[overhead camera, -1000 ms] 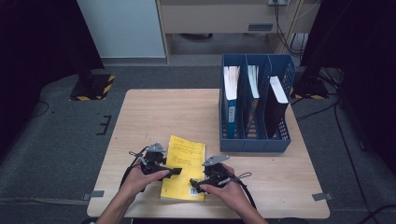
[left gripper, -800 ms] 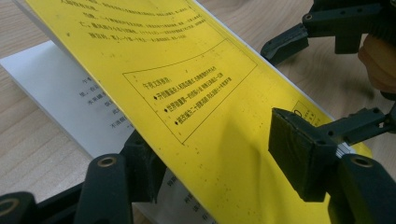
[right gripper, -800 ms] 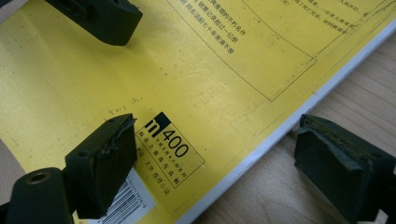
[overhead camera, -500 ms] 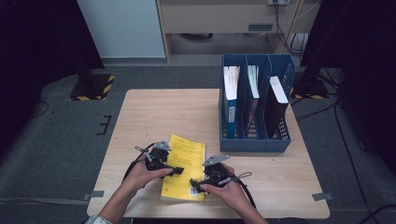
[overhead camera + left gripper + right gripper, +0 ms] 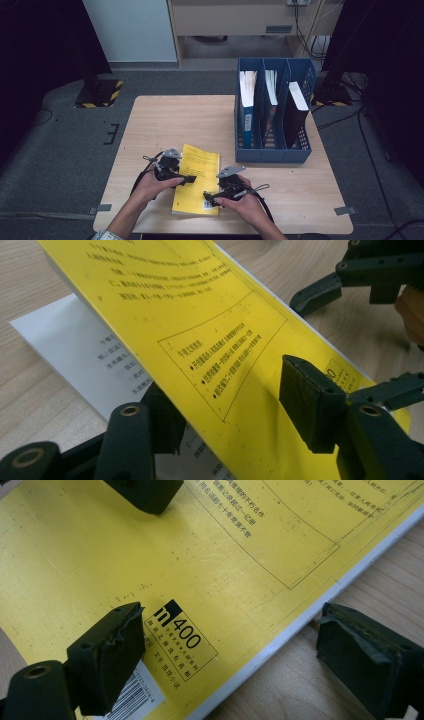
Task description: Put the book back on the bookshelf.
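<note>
Left hand (image 5: 150, 186) enters from the near edge, forearm angled up and right, holding the left gripper (image 5: 186, 178) at the left edge of the yellow book (image 5: 197, 177). In the left gripper view the front cover is lifted off the white page beneath; one jaw sits under the cover, the other pad above it, with a gap between pad and cover, so the jaws stand parted around the cover, not clamped.

Right hand (image 5: 245, 204) comes in from the near right, wrist turned left, holding the right gripper (image 5: 209, 197) at the book's near right corner. Right gripper view: one pad over the yellow cover beside the "400" mark and barcode, the other pad over bare wood just past the book's edge. Jaws spread apart, straddling the edge.

Book lies on the wooden table (image 5: 165, 125), near side, a little left of centre. Cover bright yellow, black printed text, boxed paragraph, white barcode label at near right corner, scuffed surface.

Far right on the table: blue file rack (image 5: 272, 152), three compartments. Left slot holds a blue binder (image 5: 246, 107) with white sheets; middle slot holds upright papers (image 5: 270, 87); right slot a black-covered book (image 5: 296, 107), white page edges up.
</note>
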Tool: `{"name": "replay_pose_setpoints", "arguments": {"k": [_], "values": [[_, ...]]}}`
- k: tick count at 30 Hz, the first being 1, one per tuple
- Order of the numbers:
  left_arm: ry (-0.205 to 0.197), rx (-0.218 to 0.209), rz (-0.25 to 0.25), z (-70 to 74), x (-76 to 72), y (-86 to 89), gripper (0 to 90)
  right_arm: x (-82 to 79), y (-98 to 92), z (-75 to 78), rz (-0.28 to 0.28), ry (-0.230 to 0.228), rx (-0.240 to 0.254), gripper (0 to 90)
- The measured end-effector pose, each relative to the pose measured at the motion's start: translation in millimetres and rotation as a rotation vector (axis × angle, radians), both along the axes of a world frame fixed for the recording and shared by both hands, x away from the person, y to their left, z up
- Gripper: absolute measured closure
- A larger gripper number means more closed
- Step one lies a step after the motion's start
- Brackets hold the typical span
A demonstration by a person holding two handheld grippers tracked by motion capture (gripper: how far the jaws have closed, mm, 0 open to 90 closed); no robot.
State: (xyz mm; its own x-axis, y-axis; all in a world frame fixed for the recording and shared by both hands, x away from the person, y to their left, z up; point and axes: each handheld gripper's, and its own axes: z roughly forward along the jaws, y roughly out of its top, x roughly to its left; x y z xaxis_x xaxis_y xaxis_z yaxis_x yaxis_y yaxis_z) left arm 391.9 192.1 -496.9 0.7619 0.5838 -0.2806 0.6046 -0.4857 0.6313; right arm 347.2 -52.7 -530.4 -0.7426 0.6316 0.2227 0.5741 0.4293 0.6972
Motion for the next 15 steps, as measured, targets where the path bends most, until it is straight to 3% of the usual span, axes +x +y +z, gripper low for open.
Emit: {"name": "replay_pose_setpoints", "arguments": {"k": [6,15], "values": [[-0.004,0.031,-0.010,0.6,-0.3,-1.1,53.6,-0.5,1.3,-0.3,0.001,-0.010,-0.009,11.6],[-0.002,0.019,0.015,0.0,3.5,1.0,58.4,2.6,4.1,-1.2,0.006,-0.024,-0.016,10.1]]}}
